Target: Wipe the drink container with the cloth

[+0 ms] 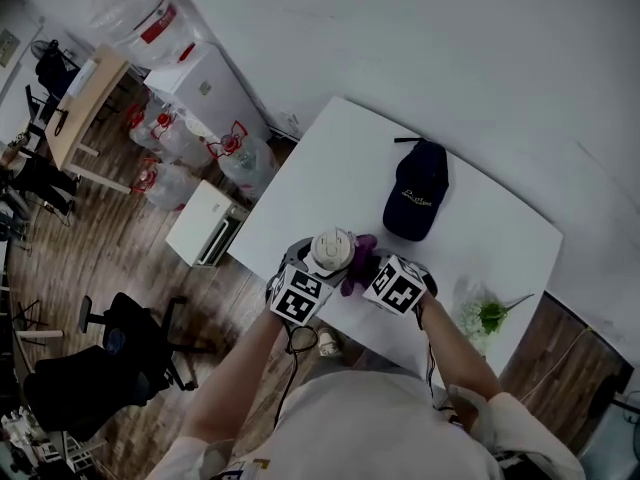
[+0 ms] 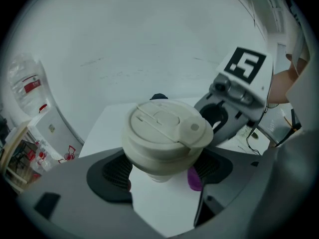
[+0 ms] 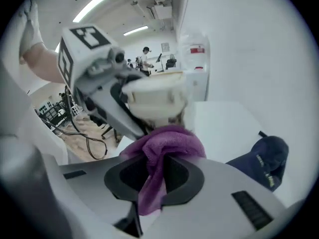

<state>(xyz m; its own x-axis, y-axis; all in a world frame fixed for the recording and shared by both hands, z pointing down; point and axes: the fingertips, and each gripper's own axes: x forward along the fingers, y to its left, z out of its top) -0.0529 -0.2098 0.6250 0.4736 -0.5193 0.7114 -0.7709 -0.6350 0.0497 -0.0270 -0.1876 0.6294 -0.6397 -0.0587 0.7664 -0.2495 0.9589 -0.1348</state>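
Left gripper view is showing the drink container, a pale lidded cup, sitting clamped between the wide-set jaws of the left gripper over the counter's near edge. The right gripper is pinching the purple cloth tight, holding it against the cup. A dark cap is lying toward the far edge.
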